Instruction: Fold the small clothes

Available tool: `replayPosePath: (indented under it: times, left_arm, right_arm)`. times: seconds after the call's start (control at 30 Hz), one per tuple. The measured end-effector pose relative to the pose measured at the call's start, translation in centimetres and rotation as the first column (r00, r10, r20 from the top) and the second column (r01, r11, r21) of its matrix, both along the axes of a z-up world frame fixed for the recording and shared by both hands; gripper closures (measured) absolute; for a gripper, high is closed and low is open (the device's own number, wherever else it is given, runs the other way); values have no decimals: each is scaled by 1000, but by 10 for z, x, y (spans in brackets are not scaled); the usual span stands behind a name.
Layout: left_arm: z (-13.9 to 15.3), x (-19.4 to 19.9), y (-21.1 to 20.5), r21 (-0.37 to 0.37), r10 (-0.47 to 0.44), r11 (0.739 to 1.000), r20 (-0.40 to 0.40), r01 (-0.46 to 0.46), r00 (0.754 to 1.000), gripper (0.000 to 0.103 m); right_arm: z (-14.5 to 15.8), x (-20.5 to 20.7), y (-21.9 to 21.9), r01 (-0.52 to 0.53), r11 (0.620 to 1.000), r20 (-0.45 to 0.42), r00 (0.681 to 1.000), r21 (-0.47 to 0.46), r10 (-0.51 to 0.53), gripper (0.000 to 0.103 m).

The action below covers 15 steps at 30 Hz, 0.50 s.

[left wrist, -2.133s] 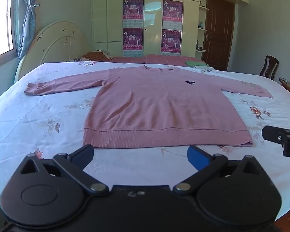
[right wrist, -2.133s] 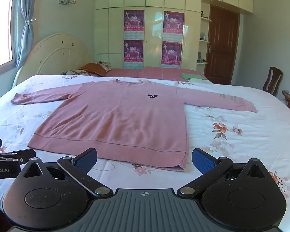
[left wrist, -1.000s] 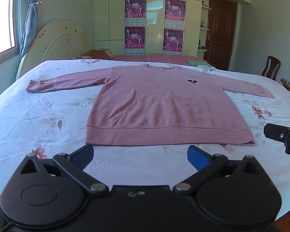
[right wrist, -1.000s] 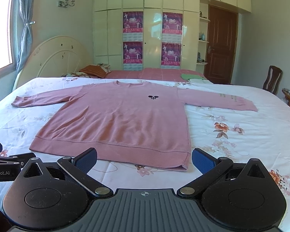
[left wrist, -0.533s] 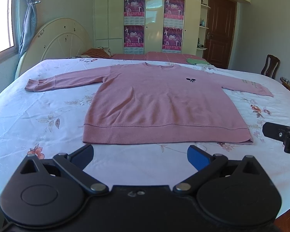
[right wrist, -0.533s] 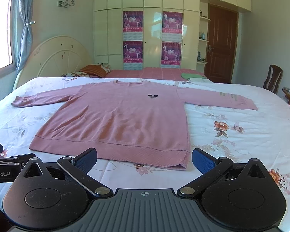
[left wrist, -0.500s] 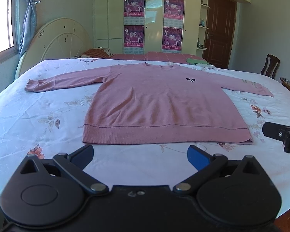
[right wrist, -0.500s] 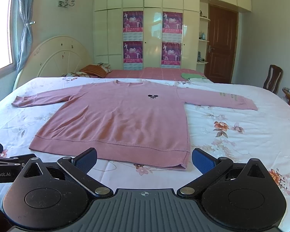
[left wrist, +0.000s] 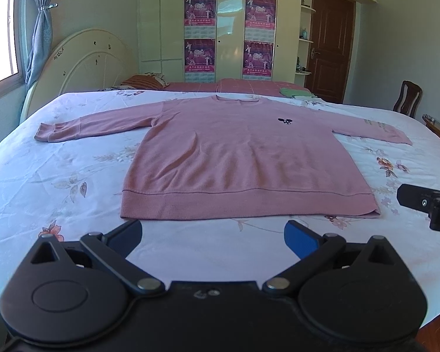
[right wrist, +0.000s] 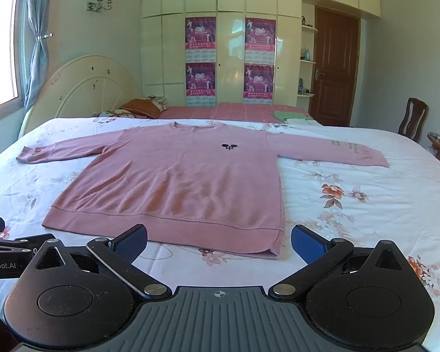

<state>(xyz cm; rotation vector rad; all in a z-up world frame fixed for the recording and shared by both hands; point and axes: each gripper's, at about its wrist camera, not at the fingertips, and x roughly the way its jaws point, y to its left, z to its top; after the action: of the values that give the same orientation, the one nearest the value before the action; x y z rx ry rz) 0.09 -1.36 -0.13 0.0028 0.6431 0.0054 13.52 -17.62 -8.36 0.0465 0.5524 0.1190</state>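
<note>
On bed (left wrist: 44,182): pink sweater (left wrist: 243,158) flat, unmoved | left gripper (left wrist: 212,233) wide, empty | right gripper (right wrist: 218,239) wide, empty

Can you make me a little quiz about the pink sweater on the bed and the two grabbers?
1. True or false: the sweater is already folded in half.
2. How do the left gripper and the right gripper stand? A) both open and empty B) both shut on a sleeve C) one open, one shut
3. Fill in: the sweater lies flat on the ___, with both sleeves spread out.

Key
1. False. It lies spread flat, hem nearest the grippers.
2. A. Neither touches the sweater.
3. bed
</note>
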Motion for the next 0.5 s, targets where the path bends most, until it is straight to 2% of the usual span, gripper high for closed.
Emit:
replayPosePath:
  times: [0.5]
  left_arm:
    - [1,-2,0,0,1,1000,6,-1,1000,0]
  right_arm:
    - [1,-1,-2,-2,1000,6,1000,0,2,0]
